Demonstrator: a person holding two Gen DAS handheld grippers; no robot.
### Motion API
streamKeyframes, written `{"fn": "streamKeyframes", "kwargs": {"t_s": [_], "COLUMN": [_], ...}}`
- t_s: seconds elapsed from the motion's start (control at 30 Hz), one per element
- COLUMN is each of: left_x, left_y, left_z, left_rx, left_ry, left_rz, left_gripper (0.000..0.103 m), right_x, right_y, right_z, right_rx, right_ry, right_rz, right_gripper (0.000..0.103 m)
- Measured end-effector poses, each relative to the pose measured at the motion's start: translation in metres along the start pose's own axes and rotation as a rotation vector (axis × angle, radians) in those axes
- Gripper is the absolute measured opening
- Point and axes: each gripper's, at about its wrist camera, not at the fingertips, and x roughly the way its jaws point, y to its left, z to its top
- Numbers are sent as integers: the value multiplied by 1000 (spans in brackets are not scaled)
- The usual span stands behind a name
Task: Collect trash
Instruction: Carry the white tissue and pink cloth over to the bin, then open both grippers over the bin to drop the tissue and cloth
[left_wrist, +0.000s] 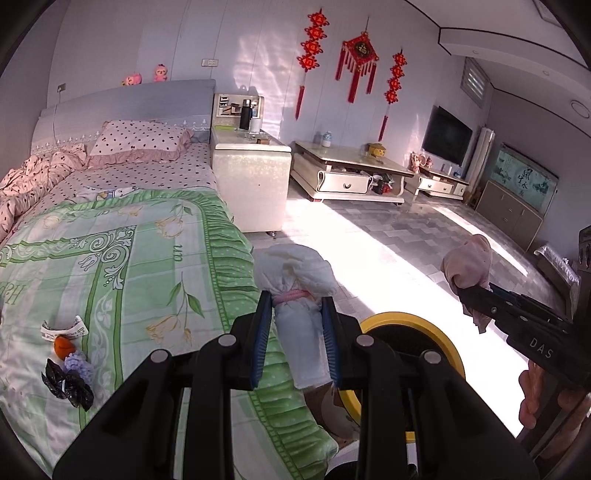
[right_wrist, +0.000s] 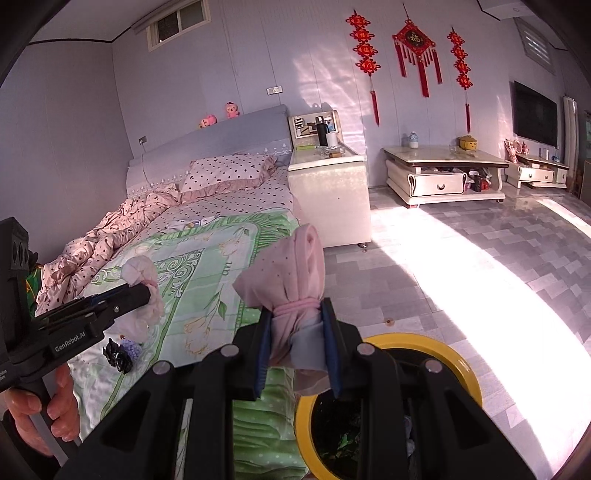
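The left tool (left_wrist: 297, 325) clamps a white cloth bundle (left_wrist: 297, 280) just below its pink band; the right tool (right_wrist: 297, 332) grips a pink bundle (right_wrist: 291, 273) the same way. Both hang beside the bed (left_wrist: 129, 251), near the yellow-rimmed bin (right_wrist: 461, 360). They look soft, light and crushable, with the banded neck the firmest hold. Crumpled scraps (left_wrist: 66, 376) remain on the quilt.

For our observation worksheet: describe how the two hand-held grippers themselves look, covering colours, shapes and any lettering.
Both are black and angular, with round silver pins and blue pads lining the fingers. The left hand-held gripper reads "GenRobot.AI" on its side; the right hand-held gripper reads "DAS". No cables or sleeves show.
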Motion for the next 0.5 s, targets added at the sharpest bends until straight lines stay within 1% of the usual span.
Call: {"fn": "streamKeyframes", "kwargs": {"t_s": [0.2,0.5], "left_x": [33,85], "left_y": [-39,-71], "left_z": [-10,-33], "left_rx": [42,73], "left_ry": [49,134], "left_rz": [-47,-95], "left_gripper": [25,26], "right_x": [2,18], "right_y": [-41,-78], "right_z": [-11,-29], "right_rx": [57,111], "right_ry": [19,59], "right_rz": [-36,-75], "right_gripper": [24,24]}}
